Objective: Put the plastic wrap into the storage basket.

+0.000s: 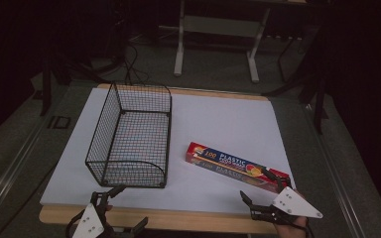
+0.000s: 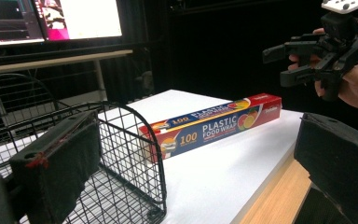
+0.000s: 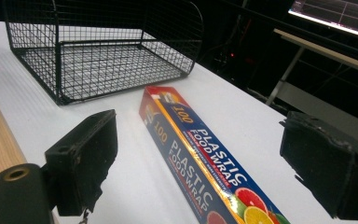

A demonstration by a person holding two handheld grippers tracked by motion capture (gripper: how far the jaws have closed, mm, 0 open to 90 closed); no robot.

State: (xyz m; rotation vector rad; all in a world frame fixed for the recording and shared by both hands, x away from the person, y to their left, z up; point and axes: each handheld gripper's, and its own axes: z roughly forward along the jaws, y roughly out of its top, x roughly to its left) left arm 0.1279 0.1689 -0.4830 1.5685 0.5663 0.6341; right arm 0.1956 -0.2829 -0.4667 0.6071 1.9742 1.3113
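**Both grippers wait open before the box of food wrap**

The wire basket point(image 1: 131, 136) is the landmark. It stands on the white board point(image 1: 228, 119) and looks empty. At its near left corner the left gripper point(image 1: 124, 207) hovers with jaws wide apart, holding nothing. To the right of the basket, well apart from it, the box of food wrap point(image 1: 238, 166) lies flat. At the far right end of the box, the right gripper point(image 1: 252, 184) is also spread open, one jaw above that end. The step seems to be the approach: next, the right gripper probably must lower around the box and close. The left gripper view shows monitors point(image 2: 51, 18) behind the basket; the high view does not.
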